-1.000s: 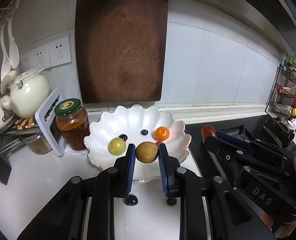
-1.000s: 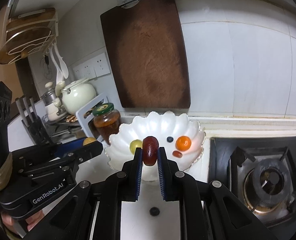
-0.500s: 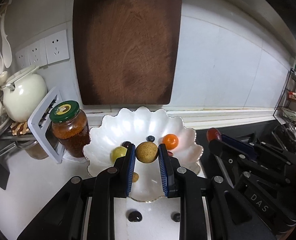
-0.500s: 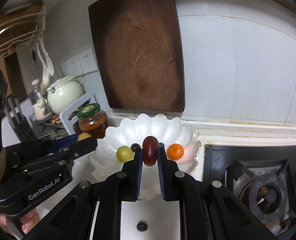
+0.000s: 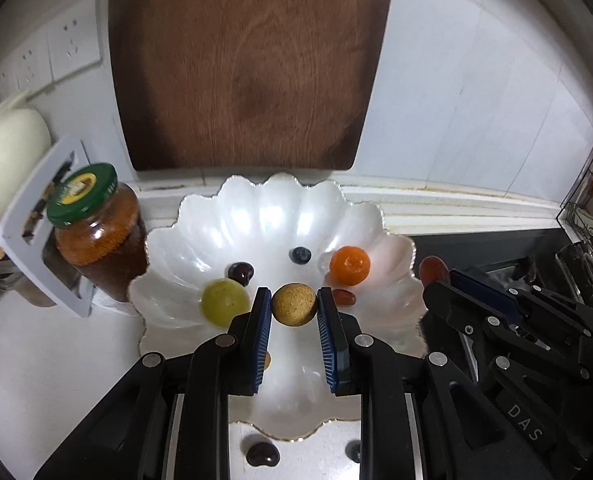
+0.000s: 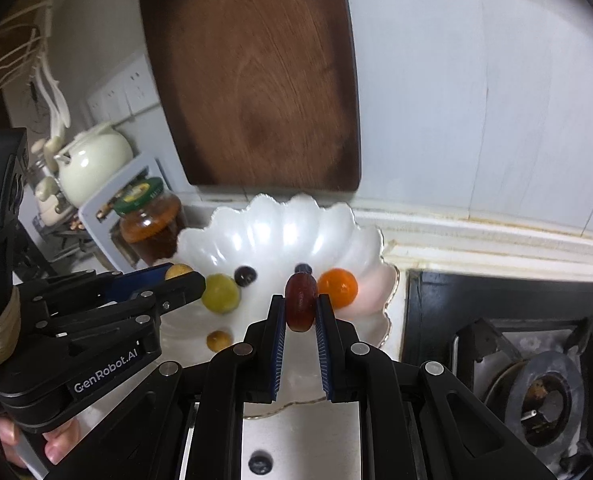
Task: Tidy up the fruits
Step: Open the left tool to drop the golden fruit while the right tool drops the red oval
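Clamping a rough tan ball (image 5: 294, 304) and glossy maroon oval (image 6: 301, 301), ribbed jaws overhang the scalloped white dish (image 5: 280, 216)

Left claw (image 5: 294, 308): matte black linkage arms, silver round pivot screws, blue ribbed pads. Right claw (image 6: 300, 308): same build. In the right wrist view the left unit's side reads "GenRobot.AI" in white; beige strap wrapped round its body. Right unit is lettered "DAS".

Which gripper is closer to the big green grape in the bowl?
Left. The left gripper, clamped on a tan round fruit, sits right beside the green grape. The right gripper, holding a dark red fruit, is farther off, near the orange.
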